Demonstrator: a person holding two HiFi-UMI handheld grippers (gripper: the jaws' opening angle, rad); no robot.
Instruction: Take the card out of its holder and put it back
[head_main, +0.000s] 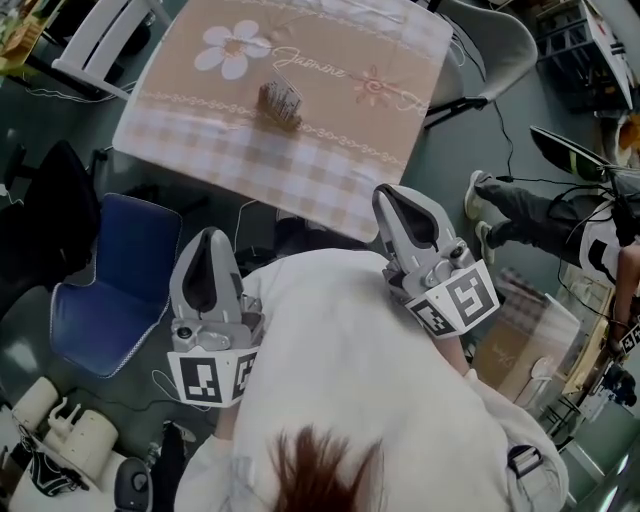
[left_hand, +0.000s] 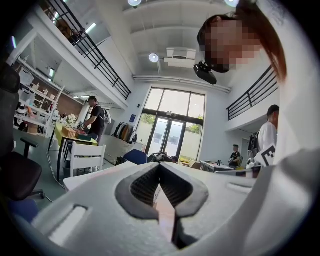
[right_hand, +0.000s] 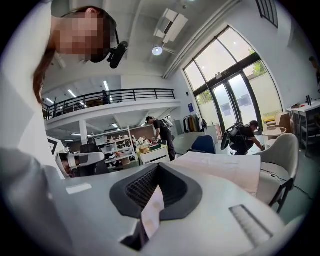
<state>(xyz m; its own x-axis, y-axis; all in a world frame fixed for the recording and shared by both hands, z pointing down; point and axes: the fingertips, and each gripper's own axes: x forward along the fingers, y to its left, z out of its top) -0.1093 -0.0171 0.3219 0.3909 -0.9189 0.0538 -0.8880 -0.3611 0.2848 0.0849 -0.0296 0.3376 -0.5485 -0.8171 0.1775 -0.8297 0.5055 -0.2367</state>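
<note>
The only writing that can be read is the script word "Jasmine", printed on the checked, flower-patterned tablecloth (head_main: 330, 150) at 12 o'clock in the head view. The black squares on each gripper's marker cube are patterns, not letters. The card holder (head_main: 281, 102) stands on that cloth just left of the word, with a white printed flower at its 10 o'clock and a pink one at its 3 o'clock. It looks ribbed and brownish, and what it holds is too small to tell. Both grippers hang well apart from it, off the table's near edge and close to the person's white top (head_main: 370, 400) — the left gripper (head_main: 204, 245) at 8 o'clock of the picture, with a blue chair (head_main: 110, 290) at its 9 o'clock, and the right gripper (head_main: 395, 200) at 3 o'clock. In the left gripper view the dark ribbed pads (left_hand: 145, 187) meet at their tips, jaws closed together. In the right gripper view the pads (right_hand: 142, 187) are closed in the same way. A thin pale strip shows in the seam behind each pair — whether it is a card or part of the gripper I cannot tell.
</note>
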